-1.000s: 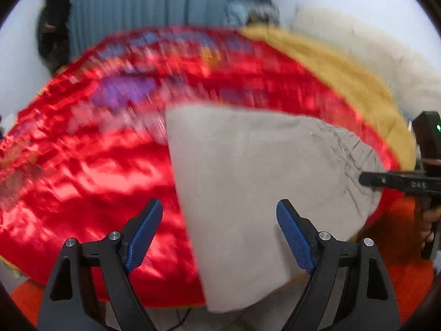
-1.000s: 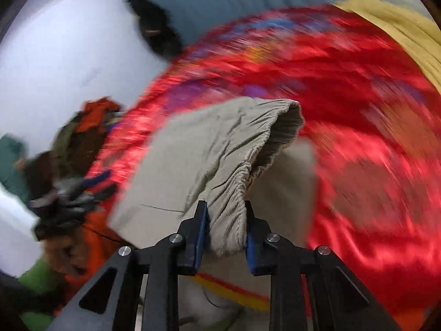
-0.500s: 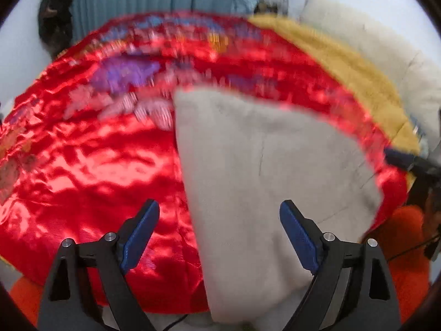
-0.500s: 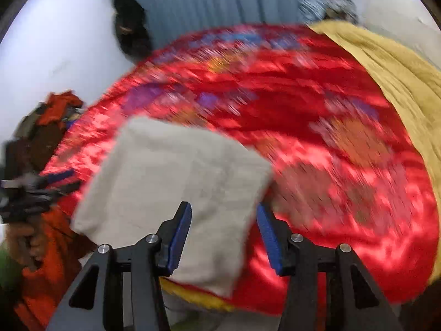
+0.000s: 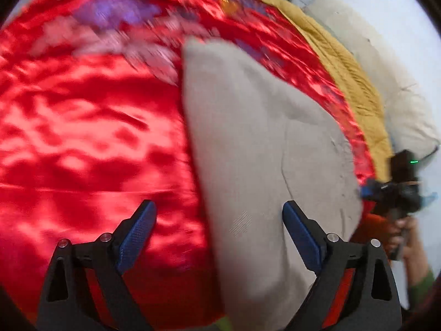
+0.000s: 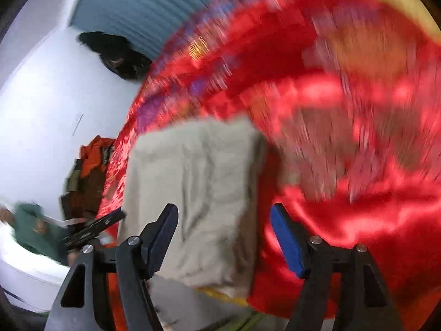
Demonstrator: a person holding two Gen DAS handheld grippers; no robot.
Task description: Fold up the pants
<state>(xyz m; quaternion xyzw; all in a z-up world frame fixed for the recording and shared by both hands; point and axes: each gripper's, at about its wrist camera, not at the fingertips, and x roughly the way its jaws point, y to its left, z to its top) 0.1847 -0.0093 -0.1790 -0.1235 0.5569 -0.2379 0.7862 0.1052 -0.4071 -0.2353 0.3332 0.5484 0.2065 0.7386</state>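
Observation:
The beige pants (image 5: 261, 143) lie folded into a flat rectangle on the red satin bedspread (image 5: 82, 127), near the bed's front edge; they also show in the right wrist view (image 6: 198, 187). My left gripper (image 5: 219, 231) is open and empty, just above the near left edge of the pants. My right gripper (image 6: 223, 234) is open and empty, over the near right side of the pants. The right gripper also shows at the far right of the left wrist view (image 5: 391, 190). Both views are blurred by motion.
A yellow blanket (image 5: 347, 66) and a cream pillow (image 5: 386, 82) lie along the bed's right side. A blue curtain (image 6: 154, 8) and a dark hanging object (image 6: 121, 58) are at the back wall. A pile of orange and brown clothes (image 6: 91, 165) sits left of the bed.
My right gripper let go of the pants' waistband, which dropped flat onto the fold, and it has opened wider. Both grippers swung; the left stayed open.

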